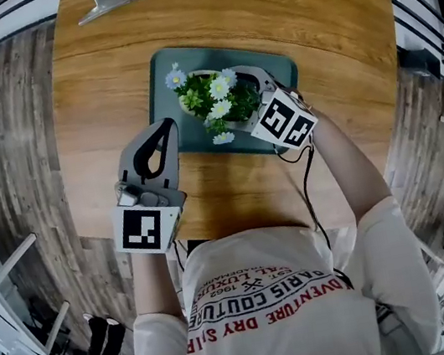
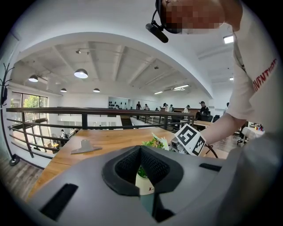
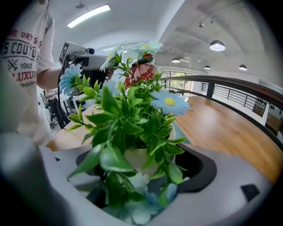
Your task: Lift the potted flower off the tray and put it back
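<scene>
Wooden table [image 1: 330, 17]: potted flower [image 1: 217, 101] on teal tray [image 1: 160, 77]. My right gripper [image 1: 240, 84] pinching white pot. Left gripper [image 1: 166, 124] pressed together, empty, beside tray. Looks light, top-heavy; I'd hold rigid pot wall, not soft leaves.

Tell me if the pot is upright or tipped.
Upright. In the right gripper view the pot sits level between the jaws, stems rising straight up.

Bright, even light from ceiling lamps [image 2: 81, 73]; fisheye bending and dark corners in both gripper views; blurred foreground.
</scene>
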The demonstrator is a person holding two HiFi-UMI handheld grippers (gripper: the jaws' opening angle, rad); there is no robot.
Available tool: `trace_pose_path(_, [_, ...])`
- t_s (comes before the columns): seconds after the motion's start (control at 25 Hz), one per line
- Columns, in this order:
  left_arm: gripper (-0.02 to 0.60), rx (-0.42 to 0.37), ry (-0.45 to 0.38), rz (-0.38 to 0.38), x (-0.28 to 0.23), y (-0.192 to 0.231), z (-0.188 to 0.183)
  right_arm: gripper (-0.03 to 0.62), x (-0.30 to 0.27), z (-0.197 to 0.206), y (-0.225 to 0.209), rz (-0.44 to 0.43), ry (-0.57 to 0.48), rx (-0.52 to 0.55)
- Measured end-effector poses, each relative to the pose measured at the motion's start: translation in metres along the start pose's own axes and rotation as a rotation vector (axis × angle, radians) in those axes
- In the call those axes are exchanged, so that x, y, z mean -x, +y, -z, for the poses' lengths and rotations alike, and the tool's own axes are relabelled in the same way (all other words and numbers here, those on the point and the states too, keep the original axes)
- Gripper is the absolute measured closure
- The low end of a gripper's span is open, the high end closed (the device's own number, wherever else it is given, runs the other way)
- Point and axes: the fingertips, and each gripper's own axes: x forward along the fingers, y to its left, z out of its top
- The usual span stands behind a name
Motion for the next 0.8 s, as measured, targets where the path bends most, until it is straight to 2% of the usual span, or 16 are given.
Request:
trace_pose_path(0.16, [0.569,0.001,-0.028,0.015,-0.005,0.005,0.0,0.154,-0.01,-0.004,-0.002,-0.001,-0.039,-0.029])
trace_pose_path(0.4, [0.569,0.001,-0.034,0.022,-0.007,0.006,0.005,0.151,-0.013,-0.008,-0.002,-0.013,-0.08,-0.016])
trace_pose_path(0.8, [0.569,0.016,-0.039,0.004,-0.002,0.017,0.003,0.143,-0.008,-0.007,-0.004,0.034,-0.068,-0.028])
